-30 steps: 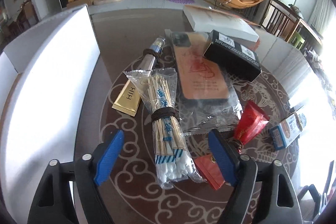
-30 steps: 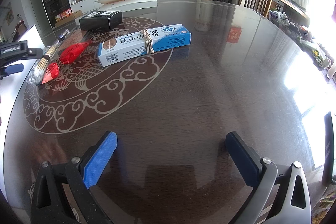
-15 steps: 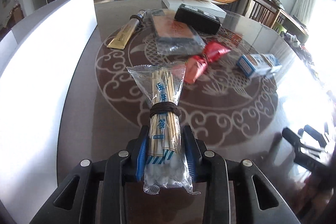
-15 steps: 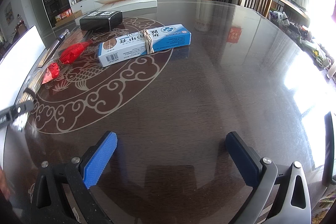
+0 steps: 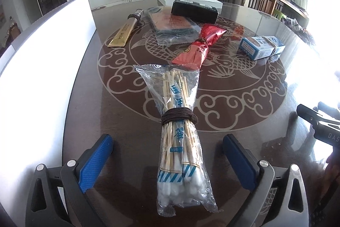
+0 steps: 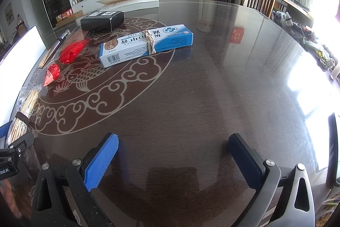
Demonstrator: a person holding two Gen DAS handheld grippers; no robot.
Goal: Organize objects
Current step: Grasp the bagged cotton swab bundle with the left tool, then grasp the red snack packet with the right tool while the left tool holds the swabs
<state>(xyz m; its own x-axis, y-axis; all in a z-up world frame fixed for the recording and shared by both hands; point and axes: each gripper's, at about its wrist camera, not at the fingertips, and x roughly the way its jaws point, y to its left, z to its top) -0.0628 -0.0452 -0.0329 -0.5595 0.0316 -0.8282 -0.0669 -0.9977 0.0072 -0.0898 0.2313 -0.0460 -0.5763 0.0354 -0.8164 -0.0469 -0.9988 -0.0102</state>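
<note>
Dark glass counter (image 5: 244, 120) in a living room. Swab pack (image 5: 180, 131) lies near, between the left gripper (image 5: 167, 154) jaws, which have just opened wide and don't touch it. Right gripper (image 6: 173, 154) open, empty. Looks like drop-off's finished; next, probably the red packet (image 5: 199, 46).

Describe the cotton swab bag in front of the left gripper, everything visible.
The cotton swab bag is a clear crinkly plastic sleeve of wooden-stick swabs with blue printing, cinched at mid-length by a dark brown band. White cotton tips bunch at the near end; the sealed end fans out toward the table's fish motif. It lies flat on the dark glossy table, between the left gripper fingers, whose jaws have just opened; neither pad touches it.
</note>
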